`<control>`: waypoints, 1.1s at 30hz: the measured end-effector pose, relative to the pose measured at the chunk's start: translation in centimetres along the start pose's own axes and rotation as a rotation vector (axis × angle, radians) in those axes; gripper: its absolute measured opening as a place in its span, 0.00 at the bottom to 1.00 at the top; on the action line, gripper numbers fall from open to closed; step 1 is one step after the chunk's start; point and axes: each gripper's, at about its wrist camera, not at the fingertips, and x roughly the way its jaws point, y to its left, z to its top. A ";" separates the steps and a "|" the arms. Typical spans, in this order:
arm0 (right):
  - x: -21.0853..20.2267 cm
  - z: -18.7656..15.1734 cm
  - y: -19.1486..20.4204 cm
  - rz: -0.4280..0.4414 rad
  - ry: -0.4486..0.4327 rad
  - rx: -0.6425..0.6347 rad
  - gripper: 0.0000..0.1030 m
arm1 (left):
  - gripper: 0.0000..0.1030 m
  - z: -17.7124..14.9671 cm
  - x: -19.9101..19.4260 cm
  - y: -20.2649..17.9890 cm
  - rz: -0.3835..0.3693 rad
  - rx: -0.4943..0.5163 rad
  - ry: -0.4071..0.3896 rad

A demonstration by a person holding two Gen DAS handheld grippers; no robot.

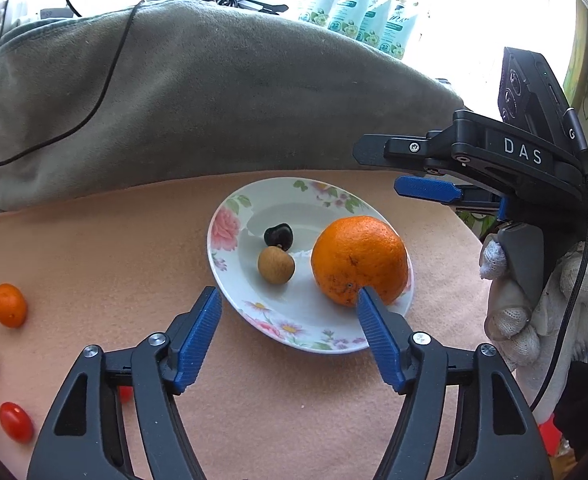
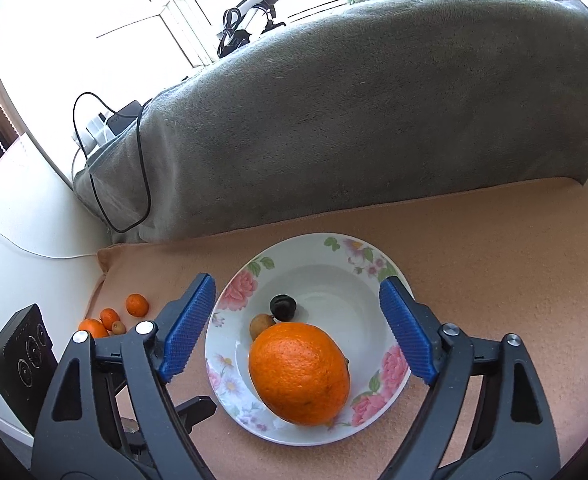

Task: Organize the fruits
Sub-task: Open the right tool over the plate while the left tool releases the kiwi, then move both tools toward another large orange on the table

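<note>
A big orange (image 1: 360,260) lies on the near right part of a flowered white plate (image 1: 230,216), beside a brown longan (image 1: 276,265) and a dark cherry (image 1: 278,234). My left gripper (image 1: 287,294) stands open at the plate's near rim; its right fingertip overlaps the orange's lower edge in the picture, and nothing is gripped. From the right wrist, the orange (image 2: 300,374) sits low in the plate (image 2: 334,244), between the wide-open fingers of my right gripper (image 2: 297,281), which do not touch it. The right gripper (image 1: 378,168) also shows side-on above the plate's right.
Loose fruit lies on the peach cloth to the left: a kumquat (image 1: 9,305), a cherry tomato (image 1: 16,421), small oranges (image 2: 137,305). A grey blanket (image 1: 214,100) with a black cable (image 1: 54,132) rises behind. A white-gloved hand (image 1: 534,312) holds the right gripper.
</note>
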 end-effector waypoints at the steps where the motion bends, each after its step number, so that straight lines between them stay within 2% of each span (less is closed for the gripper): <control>1: 0.0 0.0 0.0 0.002 0.002 0.006 0.86 | 0.68 0.0 -0.1 0.0 0.001 -0.003 0.000; 12: -0.8 -0.4 1.1 -0.003 -0.002 0.004 0.88 | 0.68 -0.3 -1.7 0.1 0.012 -0.008 -0.024; 23: -1.5 -0.6 3.8 0.013 -0.016 -0.030 0.88 | 0.68 -0.8 -5.1 1.5 0.031 -0.037 -0.074; 33: -1.1 -1.7 7.4 0.045 0.004 -0.058 0.88 | 0.68 -2.2 -8.8 4.3 0.090 -0.071 -0.122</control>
